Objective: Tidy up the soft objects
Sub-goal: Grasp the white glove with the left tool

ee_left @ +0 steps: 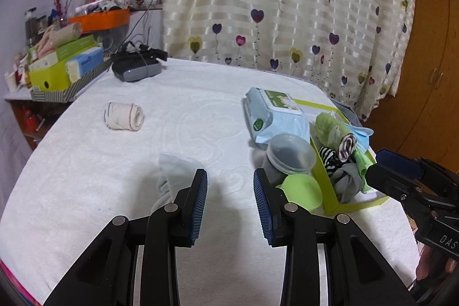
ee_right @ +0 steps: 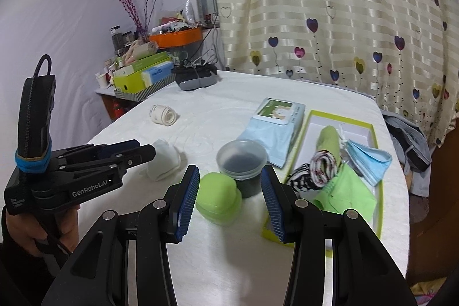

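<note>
My left gripper (ee_left: 230, 177) is open over the white towel-covered table (ee_left: 114, 191), with nothing between its fingers. A crumpled pale cloth (ee_left: 172, 171) lies just left of its left finger. A rolled cream sock (ee_left: 124, 116) sits farther back on the left. The yellow-green box (ee_left: 324, 177) on the right holds rolled striped socks (ee_right: 321, 165), a green cloth (ee_right: 344, 191) and a blue face mask (ee_right: 370, 159). My right gripper (ee_right: 229, 175) is open, low in front of a green lid (ee_right: 218, 197) and a clear cup (ee_right: 241, 159), touching neither. From the right wrist, the left gripper (ee_right: 143, 149) points at the pale cloth (ee_right: 166, 159).
A pack of wet wipes (ee_right: 272, 122) lies behind the cup, beside the box (ee_right: 344, 119). A dark grey device (ee_left: 136, 68) with cables sits at the far left corner. A cluttered side shelf (ee_left: 57, 70) stands past the table's left edge. A heart-patterned curtain hangs behind.
</note>
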Action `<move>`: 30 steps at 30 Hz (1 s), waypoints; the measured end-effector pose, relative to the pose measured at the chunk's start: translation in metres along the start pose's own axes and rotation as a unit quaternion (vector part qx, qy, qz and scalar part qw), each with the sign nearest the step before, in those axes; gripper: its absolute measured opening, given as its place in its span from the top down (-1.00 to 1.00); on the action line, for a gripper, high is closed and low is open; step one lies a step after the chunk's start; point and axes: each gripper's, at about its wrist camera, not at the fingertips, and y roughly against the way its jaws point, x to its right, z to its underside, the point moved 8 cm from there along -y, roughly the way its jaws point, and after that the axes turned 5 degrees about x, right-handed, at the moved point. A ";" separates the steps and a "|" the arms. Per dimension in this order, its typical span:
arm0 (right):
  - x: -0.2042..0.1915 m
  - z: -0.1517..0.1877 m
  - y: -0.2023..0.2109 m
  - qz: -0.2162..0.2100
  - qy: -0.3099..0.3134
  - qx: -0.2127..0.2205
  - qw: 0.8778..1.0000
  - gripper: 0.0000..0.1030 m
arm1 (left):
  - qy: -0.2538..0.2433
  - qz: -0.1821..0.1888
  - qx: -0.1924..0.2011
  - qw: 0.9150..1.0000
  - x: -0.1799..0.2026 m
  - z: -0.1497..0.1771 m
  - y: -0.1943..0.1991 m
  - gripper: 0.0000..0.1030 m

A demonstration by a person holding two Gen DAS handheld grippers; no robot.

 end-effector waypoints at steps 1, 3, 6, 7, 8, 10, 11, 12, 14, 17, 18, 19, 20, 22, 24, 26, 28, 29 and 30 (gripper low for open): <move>-0.001 0.000 -0.001 -0.001 0.001 -0.001 1.000 0.11 | 0.001 -0.001 -0.001 1.000 -0.002 0.000 -0.001 0.38; -0.005 0.000 -0.004 -0.004 0.004 -0.004 1.000 0.11 | 0.003 -0.001 -0.002 1.000 -0.007 0.002 -0.002 0.38; -0.010 -0.001 -0.008 -0.008 0.009 -0.008 1.000 0.11 | 0.012 -0.003 -0.003 1.000 -0.019 0.004 -0.005 0.38; -0.012 -0.002 -0.009 -0.009 0.011 -0.009 1.000 0.11 | 0.016 -0.005 -0.004 1.000 -0.024 0.005 -0.006 0.37; -0.014 -0.003 -0.010 -0.011 0.014 -0.009 1.000 0.11 | 0.021 -0.011 -0.008 1.000 -0.032 0.006 -0.008 0.33; -0.017 -0.003 -0.013 -0.014 0.016 -0.009 1.000 0.11 | 0.029 -0.016 -0.014 0.999 -0.043 0.009 -0.012 0.23; -0.018 -0.003 -0.015 -0.016 0.017 -0.011 1.000 0.11 | 0.031 -0.018 -0.015 0.999 -0.048 0.010 -0.013 0.21; -0.020 -0.003 -0.018 -0.018 0.018 -0.012 1.000 0.11 | 0.033 -0.021 -0.017 0.999 -0.052 0.011 -0.015 0.21; -0.023 -0.003 -0.023 -0.023 0.020 -0.016 0.999 0.11 | 0.034 -0.024 -0.022 0.999 -0.059 0.013 -0.019 0.17; -0.028 -0.003 -0.031 -0.030 0.025 -0.021 0.999 0.11 | 0.038 -0.019 -0.031 0.999 -0.065 0.015 -0.028 0.07; -0.030 -0.003 -0.033 -0.032 0.026 -0.022 0.999 0.11 | 0.039 -0.019 -0.034 0.998 -0.065 0.016 -0.032 0.07; -0.031 -0.003 -0.034 -0.034 0.027 -0.022 0.999 0.11 | 0.039 -0.018 -0.037 0.998 -0.066 0.016 -0.037 0.06; -0.032 -0.004 -0.036 -0.035 0.028 -0.023 0.999 0.11 | 0.038 -0.017 -0.040 0.998 -0.066 0.017 -0.040 0.04; -0.032 -0.004 -0.040 -0.038 0.028 -0.024 0.999 0.11 | 0.037 -0.012 -0.046 0.998 -0.066 0.018 -0.049 -0.01; -0.032 -0.004 -0.043 -0.039 0.028 -0.025 0.999 0.11 | 0.033 -0.008 -0.053 0.998 -0.063 0.019 -0.059 -0.03; -0.032 -0.004 -0.046 -0.039 0.028 -0.028 0.998 0.11 | 0.025 -0.002 -0.066 0.997 -0.058 0.023 -0.071 -0.04; -0.032 -0.004 -0.049 -0.039 0.027 -0.030 0.998 0.11 | 0.020 -0.002 -0.076 0.997 -0.055 0.026 -0.080 -0.03; -0.032 -0.004 -0.050 -0.039 0.028 -0.030 0.998 0.11 | 0.018 -0.003 -0.081 0.997 -0.053 0.028 -0.085 -0.04; -0.032 -0.004 -0.051 -0.039 0.028 -0.031 0.998 0.11 | 0.019 -0.007 -0.086 0.996 -0.053 0.030 -0.089 -0.04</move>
